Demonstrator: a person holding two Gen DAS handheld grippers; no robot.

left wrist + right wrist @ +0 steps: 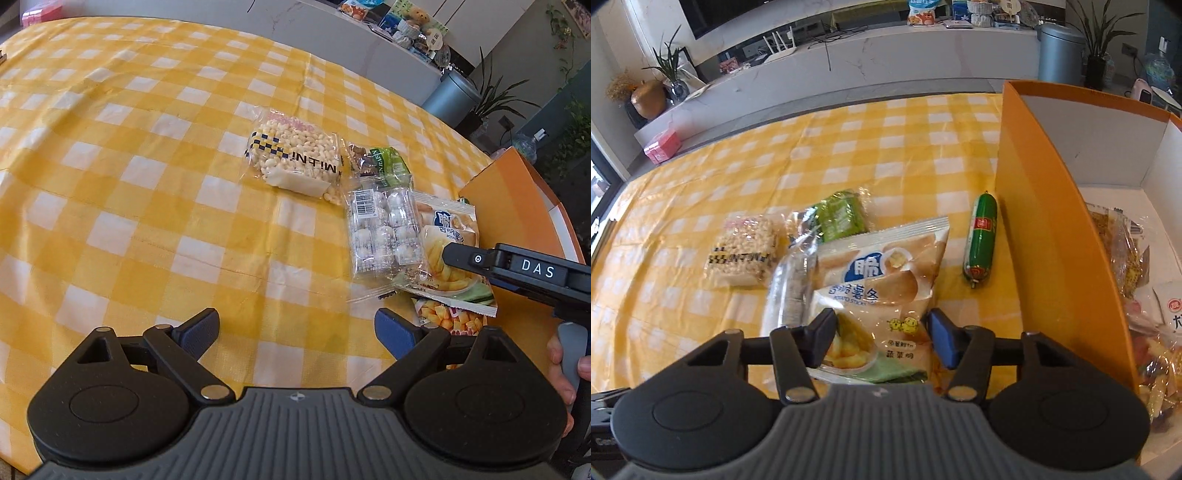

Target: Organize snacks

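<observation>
Snacks lie on the yellow checked tablecloth (pixel 147 184). A potato-stick bag (pixel 882 291) lies nearest my right gripper (pixel 882 341), which is open with its fingers either side of the bag's lower end. The bag also shows in the left wrist view (pixel 447 236), with the right gripper (pixel 458 258) over it. A clear pack of white candies (pixel 384 230), a puffed-grain bar (pixel 295 158), a green raisin pack (pixel 388 162) and a green sausage (pixel 980 240) lie nearby. My left gripper (pixel 297 338) is open and empty above bare cloth.
An orange box (pixel 1045 236) with a white inside stands at the right, holding several snack packs (pixel 1126 258). A fruit-print pack (pixel 443 314) lies under the potato-stick bag. Behind the table are a white counter, a grey bin (pixel 1060 51) and potted plants.
</observation>
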